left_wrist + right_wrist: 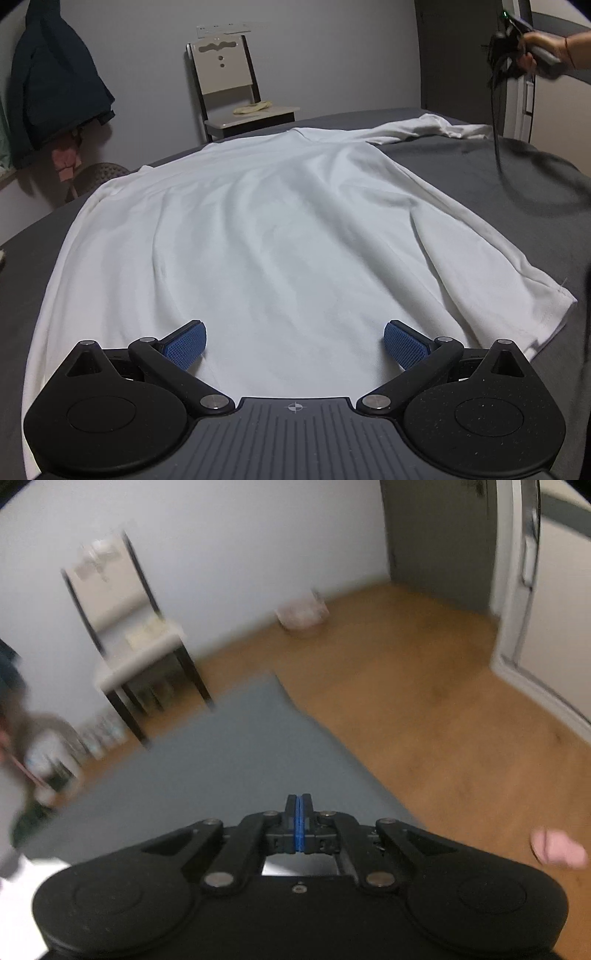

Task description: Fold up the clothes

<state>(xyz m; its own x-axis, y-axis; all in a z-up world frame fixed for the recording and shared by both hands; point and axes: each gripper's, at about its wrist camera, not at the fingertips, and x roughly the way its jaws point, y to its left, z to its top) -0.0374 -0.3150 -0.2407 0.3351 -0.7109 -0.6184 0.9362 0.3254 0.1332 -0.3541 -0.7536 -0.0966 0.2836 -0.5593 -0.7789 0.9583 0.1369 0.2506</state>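
Note:
A white long-sleeved shirt [266,229] lies spread flat on the grey bed [480,177], one sleeve [436,127] stretched toward the far right corner. My left gripper [294,341] hovers open just above the shirt's near hem, its blue pads [186,345] wide apart with nothing between them. In the left wrist view the right gripper [506,40] is held high at the far right in a person's hand [543,51], a cable [517,177] hanging from it. My right gripper [299,808] is shut, pads pressed together on nothing, above the bed's corner [221,760]. A patch of the white shirt [18,904] shows at lower left.
A white chair [229,88] stands against the wall beyond the bed. Dark jackets [51,81] hang at the left above a round stool [99,177]. Wooden floor [424,720], a small bin [303,613] and a door [439,535] lie to the right. A fingertip [556,847] shows at the right edge.

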